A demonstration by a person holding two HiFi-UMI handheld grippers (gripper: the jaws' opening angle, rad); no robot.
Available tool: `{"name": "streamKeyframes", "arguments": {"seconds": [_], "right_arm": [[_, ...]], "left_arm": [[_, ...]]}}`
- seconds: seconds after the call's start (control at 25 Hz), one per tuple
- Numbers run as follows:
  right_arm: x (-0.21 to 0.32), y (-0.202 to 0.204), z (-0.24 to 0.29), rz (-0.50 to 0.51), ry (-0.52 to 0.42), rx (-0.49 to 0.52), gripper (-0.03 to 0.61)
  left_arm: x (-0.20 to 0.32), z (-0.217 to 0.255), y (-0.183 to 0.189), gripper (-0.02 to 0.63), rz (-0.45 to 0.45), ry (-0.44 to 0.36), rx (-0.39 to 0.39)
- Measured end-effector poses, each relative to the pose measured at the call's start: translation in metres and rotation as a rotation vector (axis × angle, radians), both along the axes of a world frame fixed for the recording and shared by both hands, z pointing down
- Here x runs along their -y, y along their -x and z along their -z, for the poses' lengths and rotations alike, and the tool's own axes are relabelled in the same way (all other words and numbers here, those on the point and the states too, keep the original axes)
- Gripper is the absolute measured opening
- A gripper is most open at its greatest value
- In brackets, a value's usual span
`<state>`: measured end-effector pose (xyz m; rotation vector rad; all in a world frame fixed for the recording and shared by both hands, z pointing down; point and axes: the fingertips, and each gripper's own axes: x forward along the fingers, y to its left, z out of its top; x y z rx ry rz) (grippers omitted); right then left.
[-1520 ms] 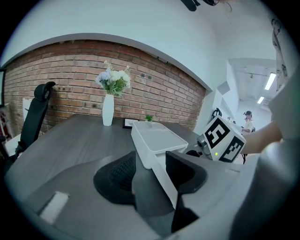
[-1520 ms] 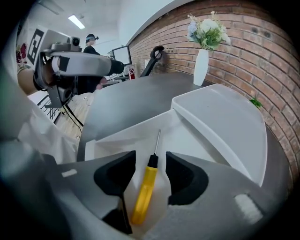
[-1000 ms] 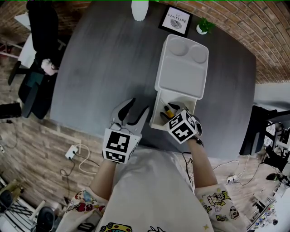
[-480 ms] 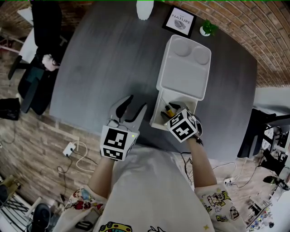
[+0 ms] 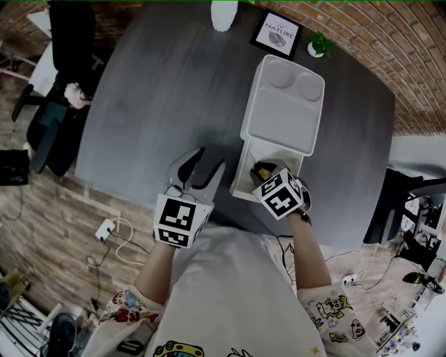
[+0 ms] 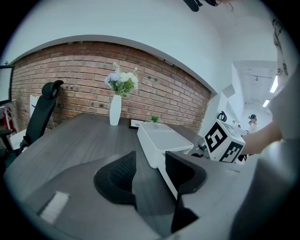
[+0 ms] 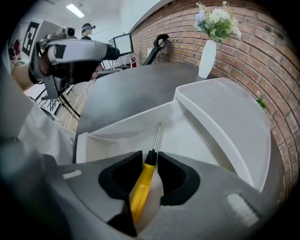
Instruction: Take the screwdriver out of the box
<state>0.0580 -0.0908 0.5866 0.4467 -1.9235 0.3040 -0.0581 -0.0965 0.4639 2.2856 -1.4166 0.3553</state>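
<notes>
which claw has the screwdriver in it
The right claw: its jaws have just been closing on the yellow screwdriver inside the white box. The left claw is open and empty over the table.

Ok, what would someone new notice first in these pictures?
The yellow screwdriver in the open white box, pinched between the right tongs, which have just been closing on it. Then the left tongs, open and empty above the grey table.

The box (image 5: 242, 176) sits at the worktop's (image 5: 160, 90) near edge, the screwdriver (image 7: 143, 185) in it, its lid (image 5: 282, 115) behind. Vase (image 5: 221, 14), frame (image 5: 277, 33) and plant (image 5: 319, 44) line the far edge, left to right.
</notes>
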Motion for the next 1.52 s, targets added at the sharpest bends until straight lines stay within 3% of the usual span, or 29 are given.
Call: {"name": "streamKeyframes", "arguments": {"seconds": [0.88, 1.52], "right_arm": [[0.005, -0.002, 0.002, -0.051, 0.012, -0.003, 0.077], [0.015, -0.01, 0.027, -0.142, -0.026, 0.084, 0.077]], "left_arm": [[0.005, 0.004, 0.006, 0.198, 0.01, -0.007, 0.004], [0.017, 0.024, 0.009, 0.197, 0.016, -0.063, 0.014]]}}
